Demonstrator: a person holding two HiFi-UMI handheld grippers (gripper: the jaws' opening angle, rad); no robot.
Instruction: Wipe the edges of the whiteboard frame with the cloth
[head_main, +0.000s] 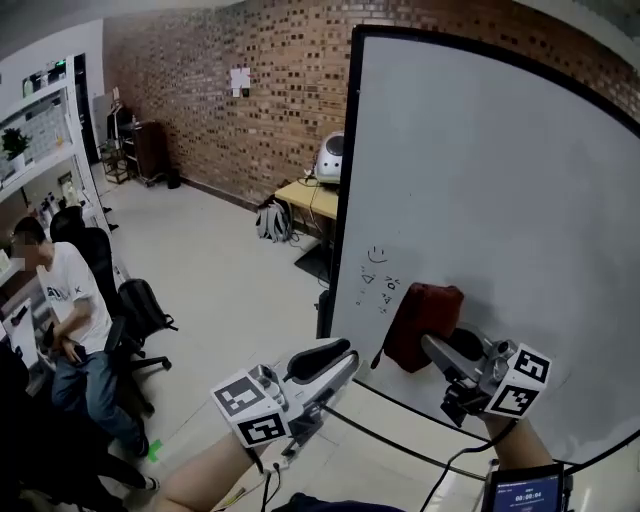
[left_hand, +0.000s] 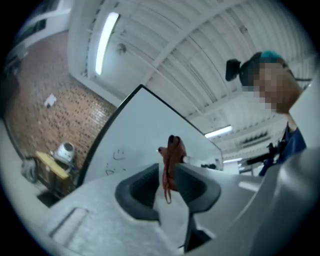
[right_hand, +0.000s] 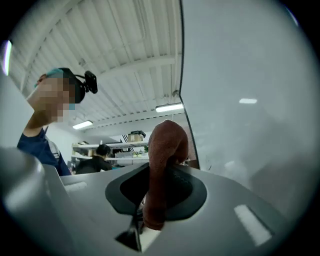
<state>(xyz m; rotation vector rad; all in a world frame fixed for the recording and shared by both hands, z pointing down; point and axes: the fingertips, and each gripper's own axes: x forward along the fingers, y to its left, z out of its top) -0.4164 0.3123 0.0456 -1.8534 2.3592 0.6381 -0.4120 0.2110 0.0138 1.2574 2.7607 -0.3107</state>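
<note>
The whiteboard (head_main: 480, 200) stands at the right, and its black frame (head_main: 345, 200) runs down its left edge. A red-brown cloth (head_main: 425, 322) lies against the lower left of the board. My right gripper (head_main: 440, 352) is shut on it, and in the right gripper view the cloth (right_hand: 167, 140) sticks up from between the pads of that gripper (right_hand: 162, 172), beside the frame (right_hand: 181, 75). My left gripper (head_main: 345, 358) is open just left of the cloth, by the board's lower left corner. In the left gripper view the cloth (left_hand: 173, 150) shows through the gap of the left gripper (left_hand: 167, 175).
A person (head_main: 70, 310) sits on an office chair at the far left, with shelves behind. A yellow-topped desk (head_main: 305, 195) with a white appliance (head_main: 330, 158) stands against the brick wall, a backpack (head_main: 272, 222) on the floor beside it. Black cables (head_main: 400, 440) trail below the grippers.
</note>
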